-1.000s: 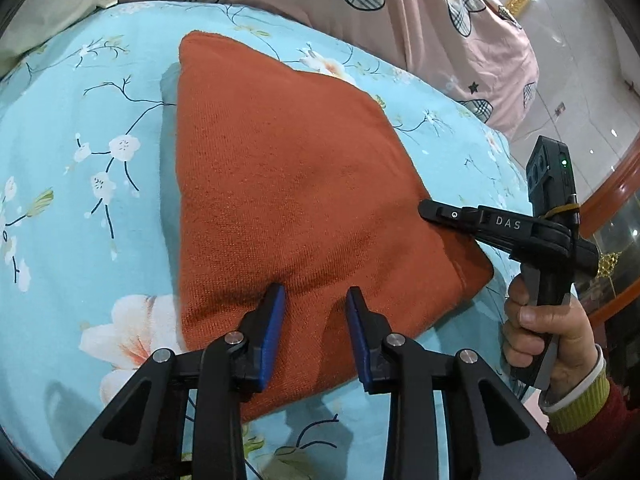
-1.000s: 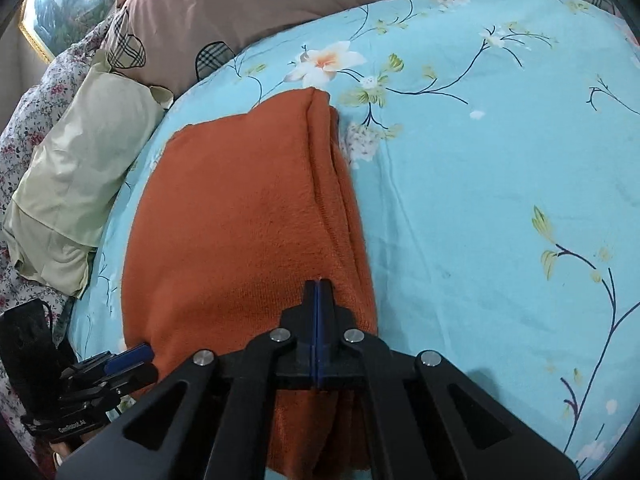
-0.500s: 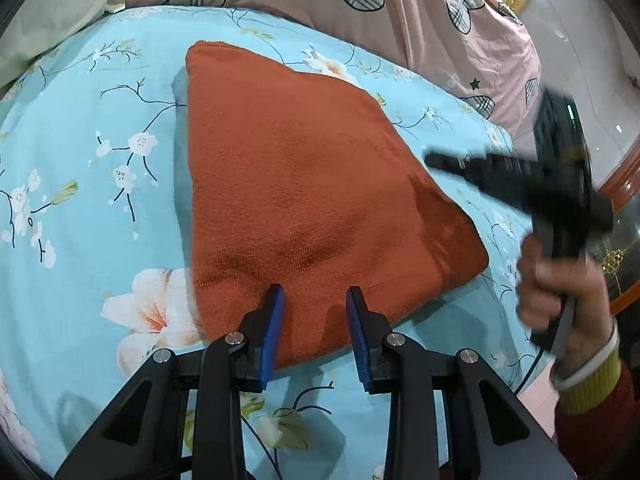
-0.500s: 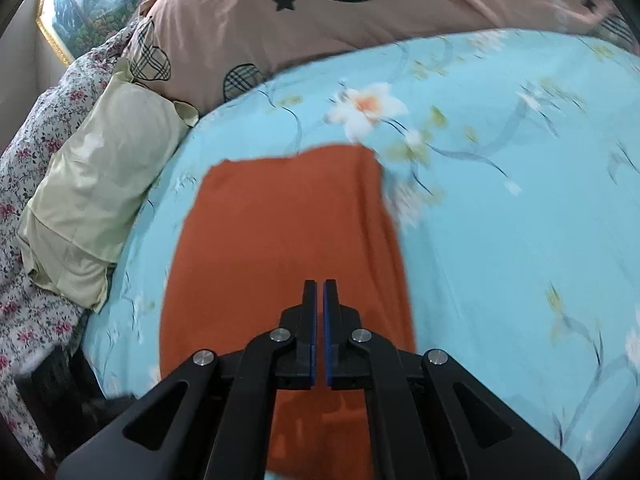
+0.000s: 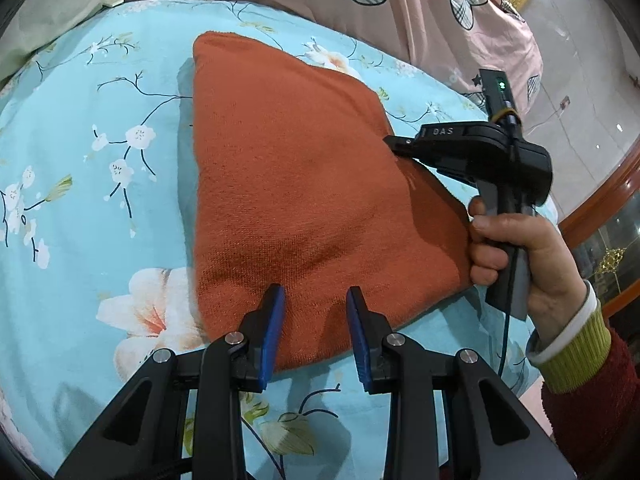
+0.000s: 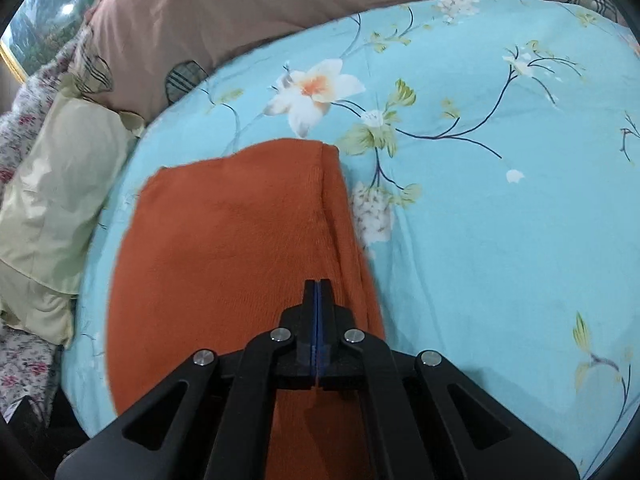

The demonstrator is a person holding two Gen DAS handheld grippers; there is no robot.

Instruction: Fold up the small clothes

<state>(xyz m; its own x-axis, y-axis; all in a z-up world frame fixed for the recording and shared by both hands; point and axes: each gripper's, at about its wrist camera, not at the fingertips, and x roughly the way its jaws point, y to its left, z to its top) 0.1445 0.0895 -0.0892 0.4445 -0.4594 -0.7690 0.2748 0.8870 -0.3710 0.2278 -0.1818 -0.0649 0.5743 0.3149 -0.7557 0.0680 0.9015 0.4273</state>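
Note:
An orange knitted garment lies folded flat on the light blue floral bedsheet. My left gripper hangs over the garment's near edge. Its blue pads stand apart and hold nothing. A hand in a red sleeve with a green cuff carries my right gripper, whose tip is at the garment's right edge. In the right wrist view the right gripper is shut and empty, over the garment near its doubled right edge.
A pink quilt with plaid patches lies along the back of the bed. A pale yellow pillow sits to the left of the garment. The bed ends at the right, beside wood-trimmed furniture and a tiled floor.
The right gripper left the garment's near right corner, swung up and came back farther along the right edge, still shut. The left gripper has stayed over the near edge, open as before.

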